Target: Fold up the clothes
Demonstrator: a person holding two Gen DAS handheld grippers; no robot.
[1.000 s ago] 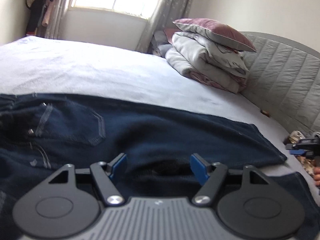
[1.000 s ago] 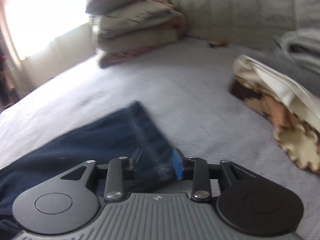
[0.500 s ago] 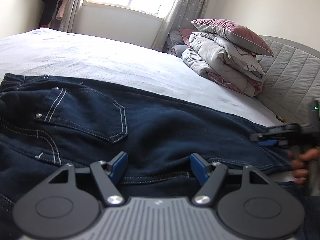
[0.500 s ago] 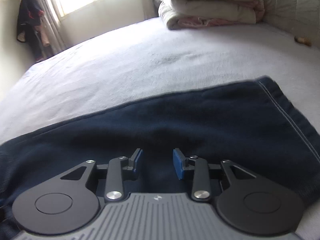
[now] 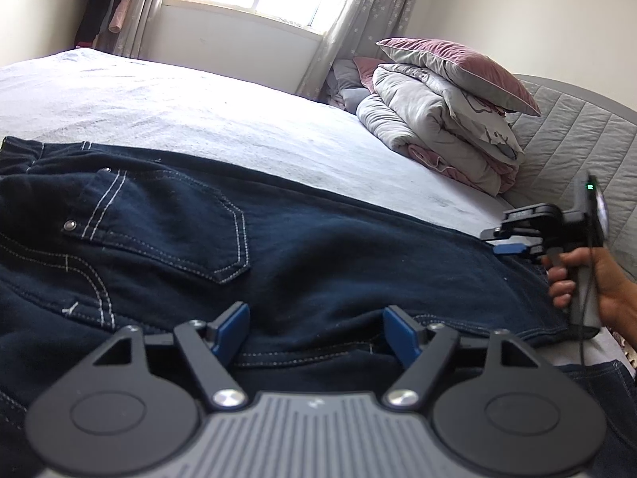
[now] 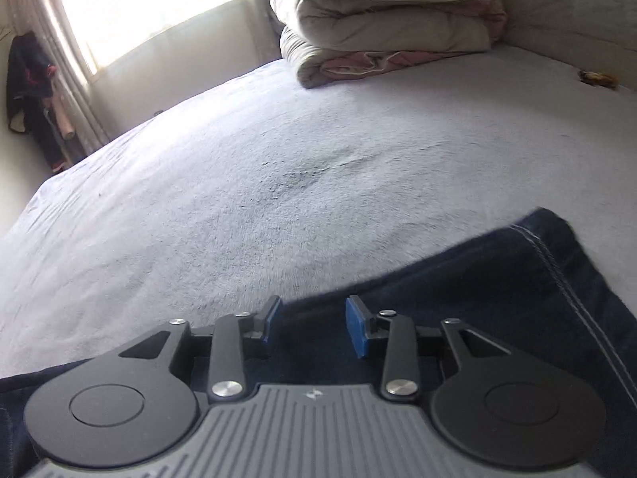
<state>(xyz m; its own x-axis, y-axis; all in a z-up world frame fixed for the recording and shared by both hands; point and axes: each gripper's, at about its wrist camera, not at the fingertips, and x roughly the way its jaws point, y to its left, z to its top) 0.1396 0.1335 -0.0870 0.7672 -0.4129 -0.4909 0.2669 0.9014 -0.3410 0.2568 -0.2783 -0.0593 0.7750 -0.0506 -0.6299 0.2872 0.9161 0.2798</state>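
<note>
the dark jeans lie lengthwise along the near edge of the bed, seemingly folded once leg on leg; the crosswise folds look undone. the left gripper hovers at the seat seam, jaws wide apart, gripping nothing. the right gripper sits over the hem end, jaws apart and empty. a stack of bedding with a pillow rests at the headboard corner, well apart; nothing blocks the fold.

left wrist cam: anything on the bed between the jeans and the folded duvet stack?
Nothing. In the left wrist view only bare bedsheet runs from the jeans to the duvet stack; the right wrist view agrees.
</note>
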